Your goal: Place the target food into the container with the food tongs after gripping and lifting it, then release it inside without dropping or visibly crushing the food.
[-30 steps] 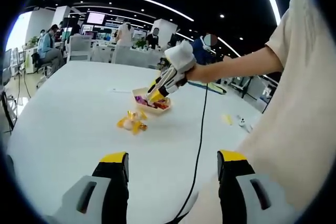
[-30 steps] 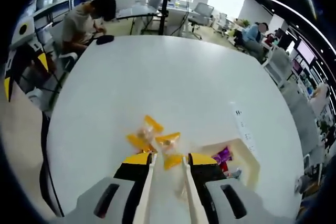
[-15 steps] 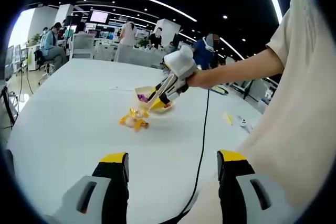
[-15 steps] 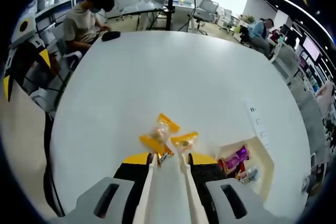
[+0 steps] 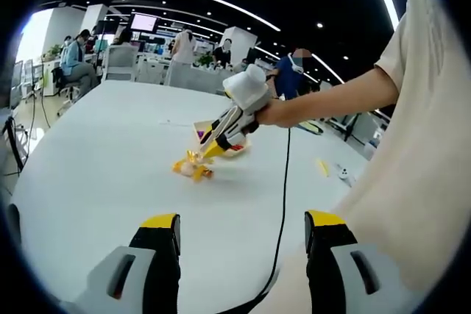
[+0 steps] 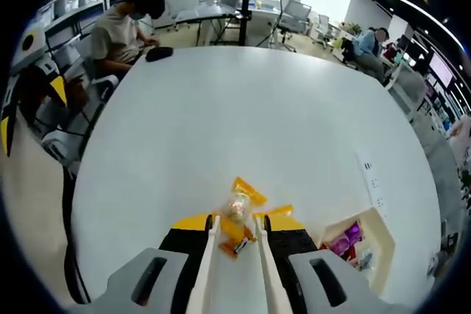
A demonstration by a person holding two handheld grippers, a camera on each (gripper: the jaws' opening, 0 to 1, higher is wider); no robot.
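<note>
Since a second ago the right gripper [image 5: 221,135] has swung away from the container [image 5: 221,140] and come down over the loose snack packets [image 5: 193,168] on the white table [image 5: 96,159]; in the right gripper view the container [image 6: 362,244] has slid off to the lower right. The food tongs [image 6: 235,270] run up between this gripper's jaws, their two pale arms drawn close. One clear packet with orange ends [image 6: 237,218] lies between the tong tips, resting on the table just beside the container, not lifted. Whether the tips actually press it cannot be told. Purple-wrapped sweets [image 6: 344,239] already lie in the container. The left gripper [image 5: 241,244] hovers well back from the container, its yellow-tipped jaws spread wide and empty.
</note>
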